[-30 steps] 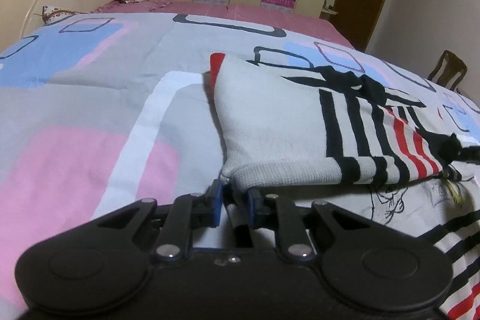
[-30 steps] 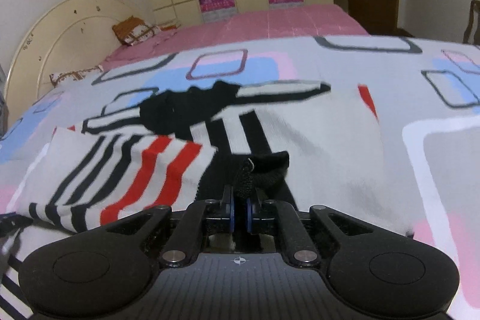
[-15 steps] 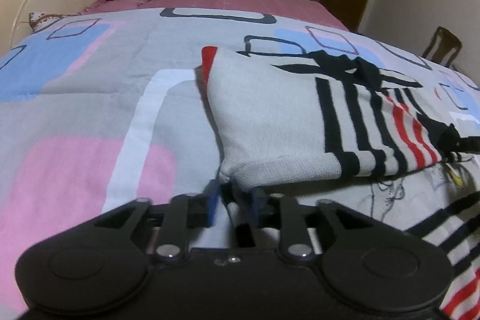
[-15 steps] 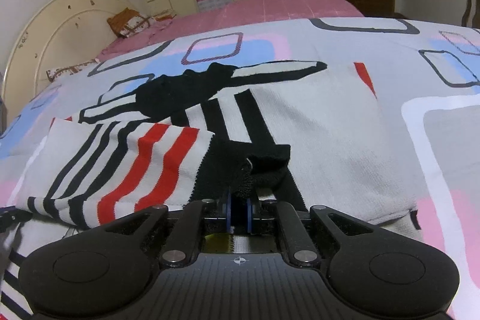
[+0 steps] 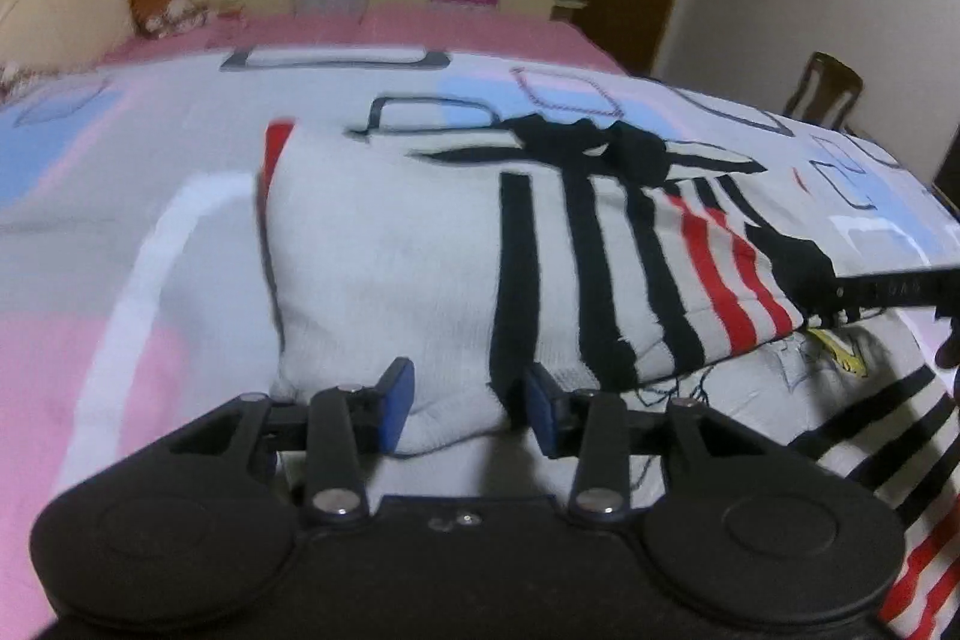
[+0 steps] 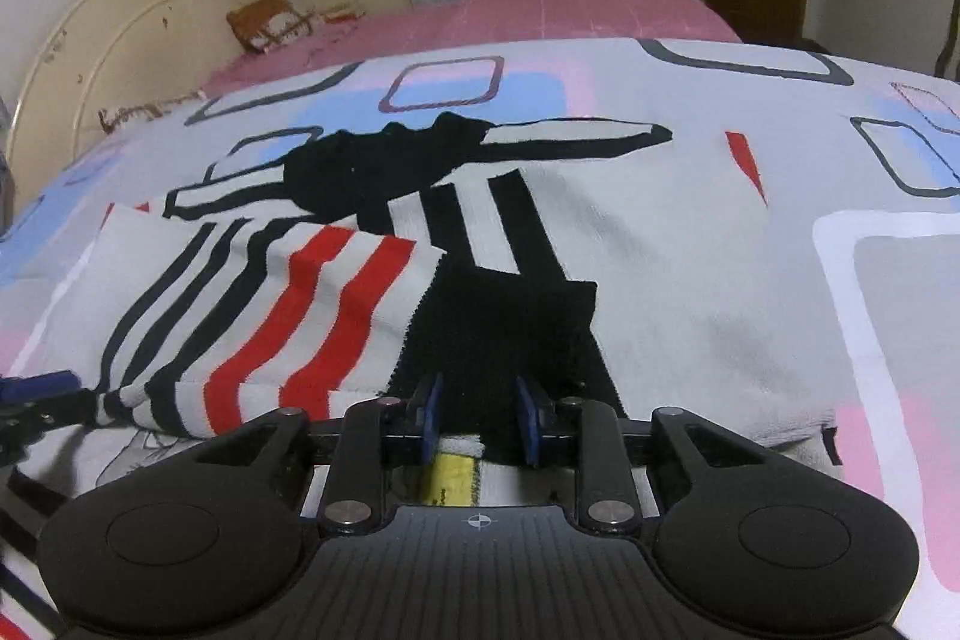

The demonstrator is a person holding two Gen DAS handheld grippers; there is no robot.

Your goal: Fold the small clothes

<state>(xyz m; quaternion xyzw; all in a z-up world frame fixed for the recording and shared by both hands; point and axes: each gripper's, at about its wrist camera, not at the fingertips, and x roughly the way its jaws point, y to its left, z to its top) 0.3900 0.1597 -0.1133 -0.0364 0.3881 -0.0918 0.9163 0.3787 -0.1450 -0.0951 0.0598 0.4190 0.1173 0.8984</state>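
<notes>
Knitted grey-white fabric with black and red stripes made up the small sweater, which we saw lying folded on the patterned bedspread, well short of the pink sheet by the headboard. We held the left gripper with its blue pads spread apart at the sweater's near folded edge, clamping nothing. We held the right gripper likewise parted, at the sweater's near black edge, beside the striped sleeve folded over the body.
</notes>
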